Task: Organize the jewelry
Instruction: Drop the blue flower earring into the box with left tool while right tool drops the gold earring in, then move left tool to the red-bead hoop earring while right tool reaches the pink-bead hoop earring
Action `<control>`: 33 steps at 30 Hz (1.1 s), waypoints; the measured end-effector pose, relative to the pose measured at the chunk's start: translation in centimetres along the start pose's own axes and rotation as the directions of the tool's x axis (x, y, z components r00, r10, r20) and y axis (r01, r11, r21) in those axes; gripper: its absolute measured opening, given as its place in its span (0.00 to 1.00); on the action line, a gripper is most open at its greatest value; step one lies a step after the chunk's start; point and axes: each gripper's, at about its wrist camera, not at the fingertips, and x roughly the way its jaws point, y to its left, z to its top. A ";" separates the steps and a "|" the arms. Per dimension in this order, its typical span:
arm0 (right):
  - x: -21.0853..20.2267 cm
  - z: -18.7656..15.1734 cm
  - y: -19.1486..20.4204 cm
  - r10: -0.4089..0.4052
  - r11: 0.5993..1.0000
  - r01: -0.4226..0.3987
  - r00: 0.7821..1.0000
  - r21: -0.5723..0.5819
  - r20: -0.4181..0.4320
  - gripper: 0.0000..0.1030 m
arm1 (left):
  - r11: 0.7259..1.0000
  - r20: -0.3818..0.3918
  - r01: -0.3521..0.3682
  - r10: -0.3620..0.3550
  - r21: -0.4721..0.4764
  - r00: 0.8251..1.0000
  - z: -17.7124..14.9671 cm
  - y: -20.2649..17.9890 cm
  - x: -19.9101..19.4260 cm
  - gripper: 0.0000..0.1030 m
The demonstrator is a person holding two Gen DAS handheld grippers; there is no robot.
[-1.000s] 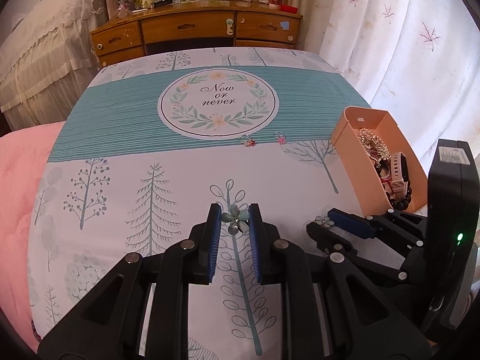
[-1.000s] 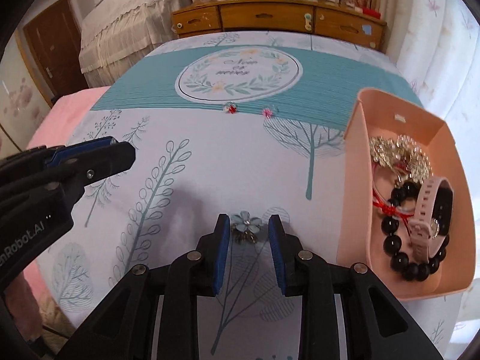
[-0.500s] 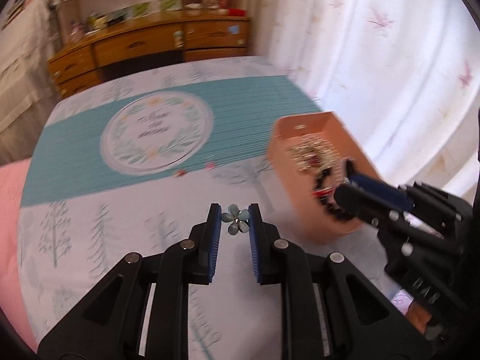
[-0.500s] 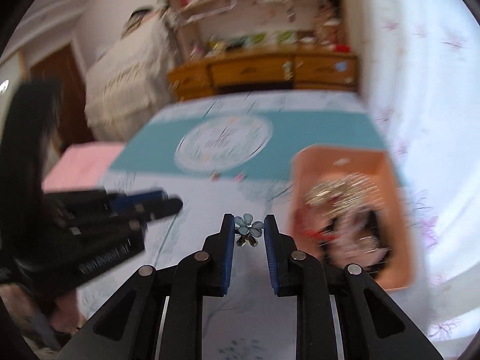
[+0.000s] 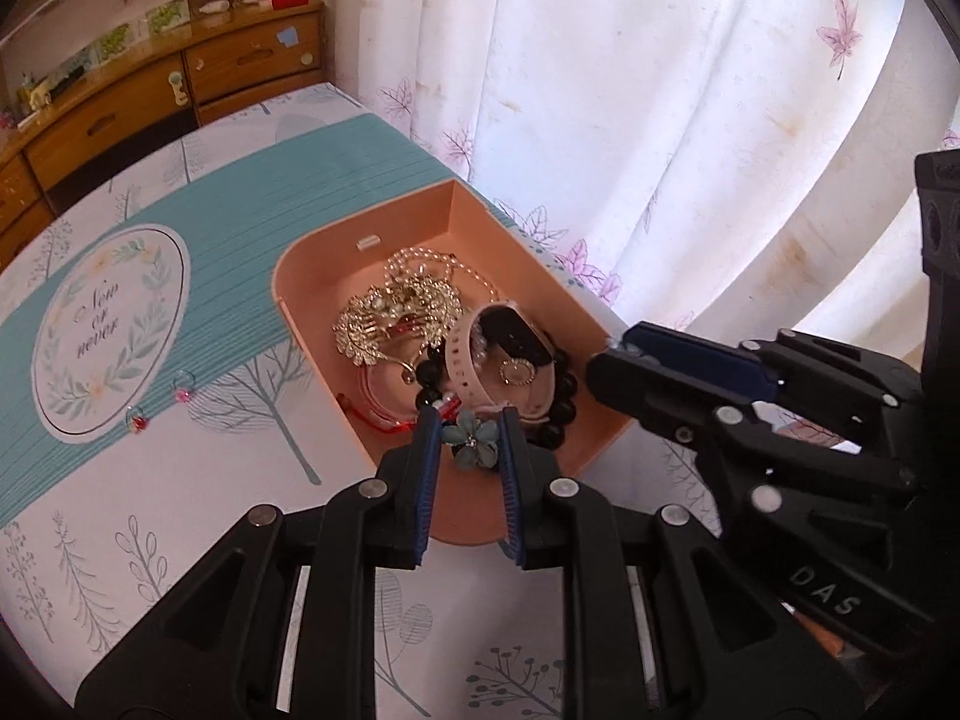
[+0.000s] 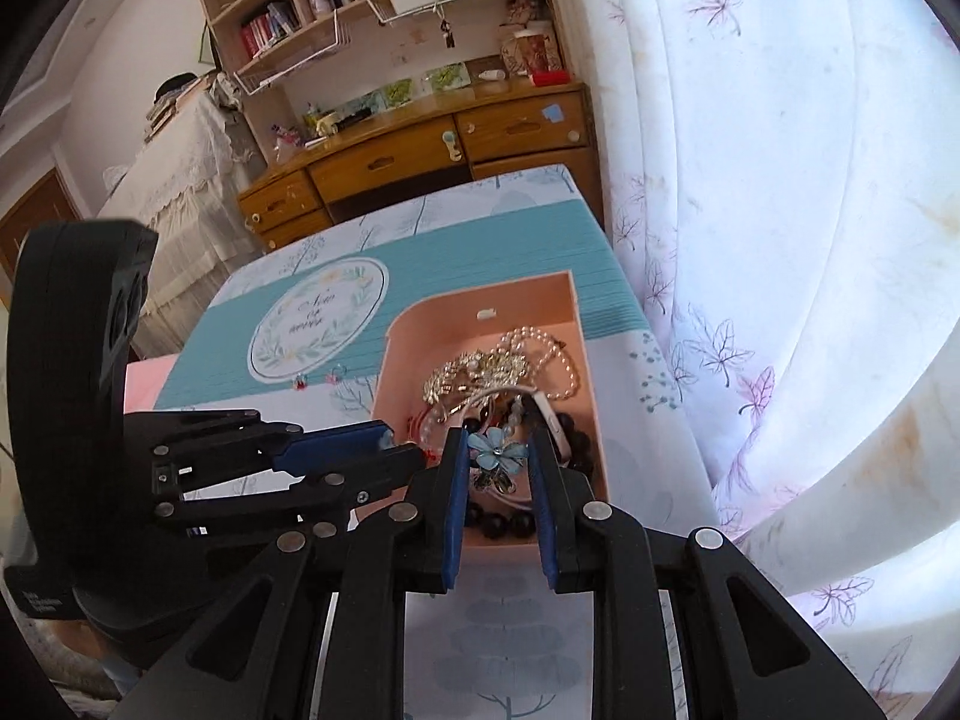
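Each gripper, left (image 5: 468,441) and right (image 6: 497,450), pinches a flower earring (image 5: 471,437) above the pink tray (image 5: 312,252), apparently poised for dropping inside.

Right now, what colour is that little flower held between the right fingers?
Pale blue petals with a sparkly centre; the flower piece shows best in the right wrist view.

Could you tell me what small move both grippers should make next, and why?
Probably part the fingers to let go. The left gripper and the right gripper each pinch a blue flower earring, and both appear to hang over the near end of the peach box, which already holds a pink watch and black beads. The earrings should drop inside.
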 end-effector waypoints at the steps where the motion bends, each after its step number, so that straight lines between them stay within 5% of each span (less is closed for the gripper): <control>1: 0.2 -0.3 0.1 0.000 1.000 0.000 1.000 -0.002 -0.005 0.19 | 1.000 -0.005 0.003 -0.003 -0.001 1.000 -0.1 0.1 0.0 0.17; 4: 1.1 -0.6 0.7 0.010 1.000 -0.010 1.000 -0.001 -0.019 0.19 | 1.000 -0.012 0.017 -0.017 -0.005 1.000 -0.4 0.7 -0.5 0.21; 9: 2.1 -0.9 1.4 0.027 1.000 -0.027 0.998 0.010 -0.053 0.19 | 0.999 0.027 -0.011 0.012 -0.041 1.000 -1.3 2.3 -2.4 0.48; 15: 3.8 -1.3 2.8 0.076 0.997 -0.075 0.991 0.013 -0.106 0.20 | 0.991 0.043 -0.073 0.078 -0.115 0.996 -3.0 5.0 -5.3 0.48; 19: 3.6 -1.1 4.2 0.066 0.998 -0.067 0.994 -0.010 -0.081 0.37 | 0.976 0.046 -0.102 0.113 -0.190 0.993 -4.6 7.1 -7.0 0.49; 33: 1.4 -1.1 9.2 0.106 0.986 -0.110 0.993 -0.127 -0.045 0.38 | 0.889 0.084 -0.190 0.246 -0.417 0.966 -9.1 12.6 -12.1 0.49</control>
